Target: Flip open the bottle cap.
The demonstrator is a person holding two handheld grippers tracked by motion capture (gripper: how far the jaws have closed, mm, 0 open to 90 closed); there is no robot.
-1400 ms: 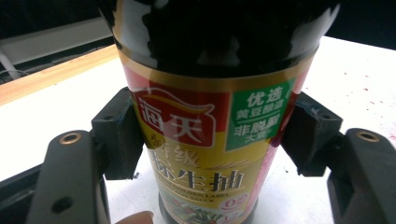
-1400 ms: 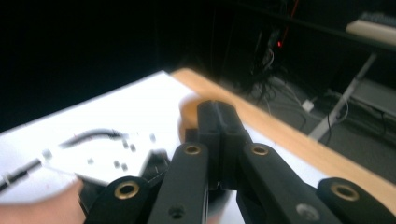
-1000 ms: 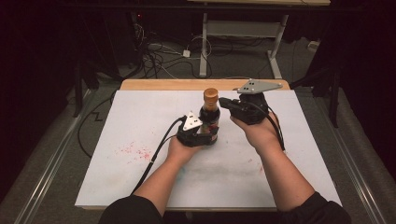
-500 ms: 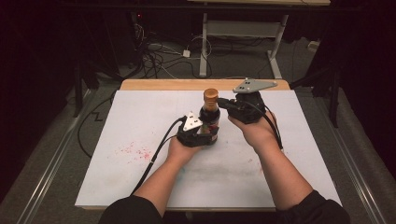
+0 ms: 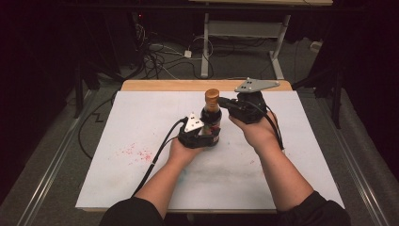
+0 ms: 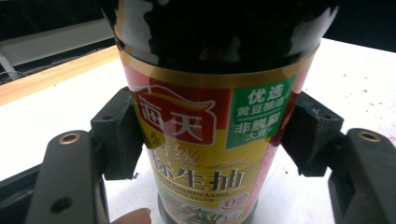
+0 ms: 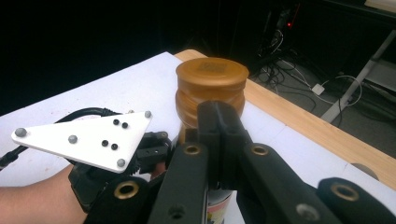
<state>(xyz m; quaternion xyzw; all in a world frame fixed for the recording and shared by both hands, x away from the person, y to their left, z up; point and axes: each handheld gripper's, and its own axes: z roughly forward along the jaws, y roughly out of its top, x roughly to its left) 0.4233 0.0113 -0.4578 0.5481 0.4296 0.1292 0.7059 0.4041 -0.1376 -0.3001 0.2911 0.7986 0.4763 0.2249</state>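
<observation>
High view: a soy sauce bottle (image 5: 211,123) stands upright mid-bench (image 5: 117,122), clamped at its label by the left tongs (image 5: 205,134) from 7 o'clock. The right tongs (image 5: 222,100) (jaws pressed together) are held just below the gold cap (image 5: 212,93), at its 3 o'clock.

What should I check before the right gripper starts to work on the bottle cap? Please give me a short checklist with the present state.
1. Bottle upright on the white mat: ok.
2. Left gripper pads on both sides of the label: ok.
3. Cap on the neck: ok.
4. Right gripper at cap height: ok.
5. Right jaws open enough to take the cap: not ok, they look shut.
6. Cap tightness: cannot tell.
</observation>
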